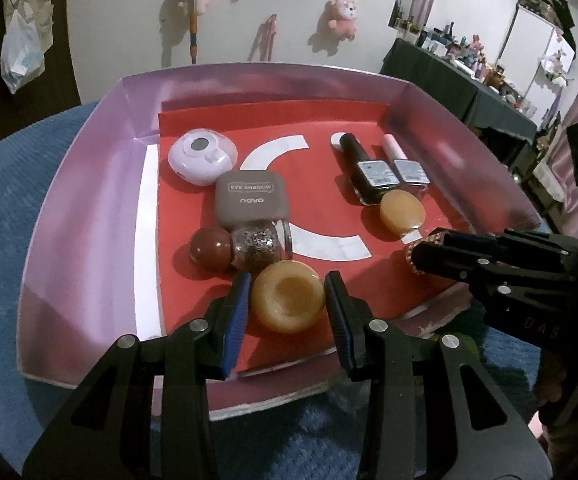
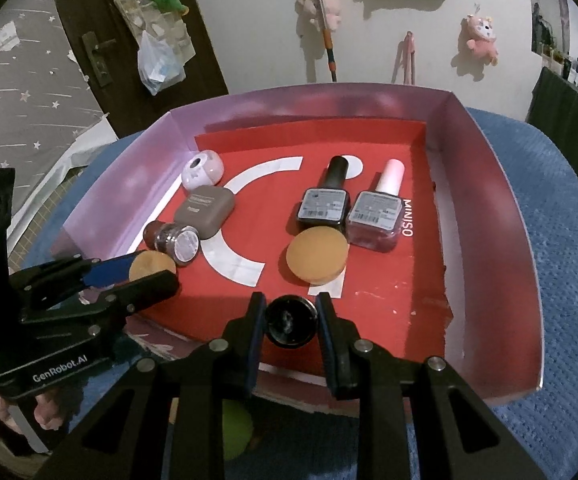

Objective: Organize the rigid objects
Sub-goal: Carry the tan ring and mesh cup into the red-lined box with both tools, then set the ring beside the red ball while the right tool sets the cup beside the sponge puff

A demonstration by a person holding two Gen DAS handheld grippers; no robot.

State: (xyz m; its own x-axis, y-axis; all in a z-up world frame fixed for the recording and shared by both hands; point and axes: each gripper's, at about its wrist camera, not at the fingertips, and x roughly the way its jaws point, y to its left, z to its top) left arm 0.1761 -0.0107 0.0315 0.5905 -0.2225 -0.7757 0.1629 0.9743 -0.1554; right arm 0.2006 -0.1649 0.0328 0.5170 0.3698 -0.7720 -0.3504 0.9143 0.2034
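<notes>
A pink-walled box [image 1: 89,184] with a red floor holds cosmetics. My left gripper [image 1: 287,300] has its jaws around an amber round dish [image 1: 287,301] at the box's front, beside a glitter jar with a brown ball cap [image 1: 249,246]; its pads sit at the dish's sides. My right gripper [image 2: 291,322] is shut on a small black round cap with a studded rim [image 2: 291,320], also in the left wrist view [image 1: 421,254], over the front of the box [image 2: 501,200]. A second amber disc [image 2: 317,256] lies before two nail polish bottles [image 2: 323,204].
A grey eye shadow compact [image 1: 251,200] and a lilac round case [image 1: 203,156] lie at the box's left. The box rests on a blue textured cloth [image 2: 569,240]. A green ball [image 2: 235,428] lies under my right gripper. A wall with plush toys stands behind.
</notes>
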